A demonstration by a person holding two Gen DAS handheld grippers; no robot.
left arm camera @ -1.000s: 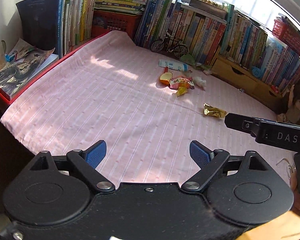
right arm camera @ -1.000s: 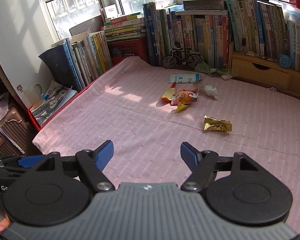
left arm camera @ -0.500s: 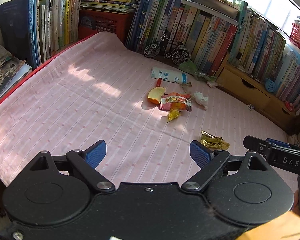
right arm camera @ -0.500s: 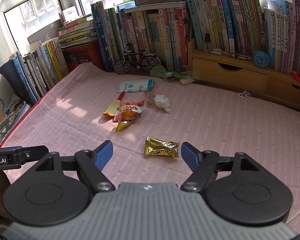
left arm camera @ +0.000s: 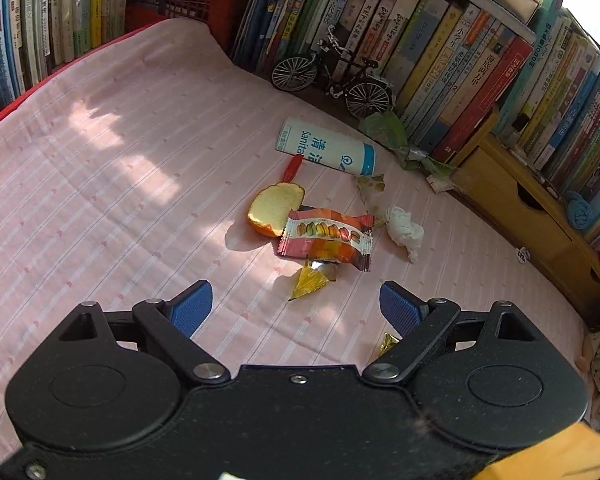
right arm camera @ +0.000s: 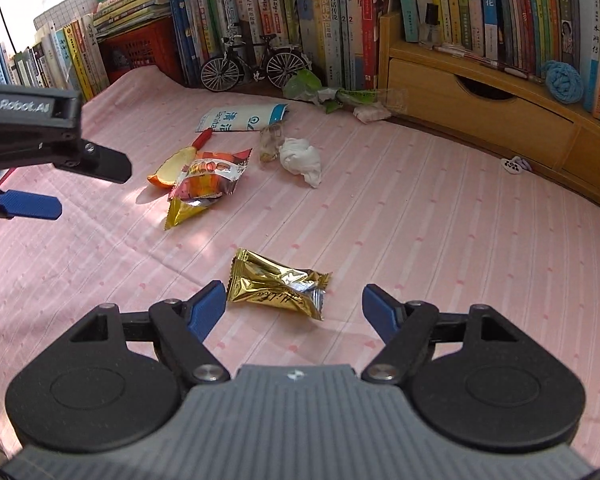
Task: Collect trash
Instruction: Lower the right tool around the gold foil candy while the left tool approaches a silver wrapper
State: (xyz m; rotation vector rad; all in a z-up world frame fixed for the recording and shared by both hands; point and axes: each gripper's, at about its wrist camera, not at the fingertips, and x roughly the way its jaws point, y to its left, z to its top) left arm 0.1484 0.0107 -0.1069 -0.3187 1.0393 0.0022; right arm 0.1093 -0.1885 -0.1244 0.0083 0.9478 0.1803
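Crinkled gold foil snack wrapper (right arm camera: 278, 286) lying flat on the pink striped cloth (right arm camera: 440, 240), between the wide-open blue pads of the right gripper (right arm camera: 294, 306) and not yet touched; likely feather-light, slick and springy, so best pinched across its puffed middle, not the thin crimped ends. Beyond the gold wrapper, well apart: orange peel (left arm camera: 274, 208), pink macaron-print packet (left arm camera: 328, 238), small yellow triangular wrapper (left arm camera: 310, 278), crumpled white tissue (left arm camera: 404, 230) and white tube (left arm camera: 326, 152), with the left gripper (left arm camera: 296, 308) also spread wide and empty near them, nothing blocking the pick
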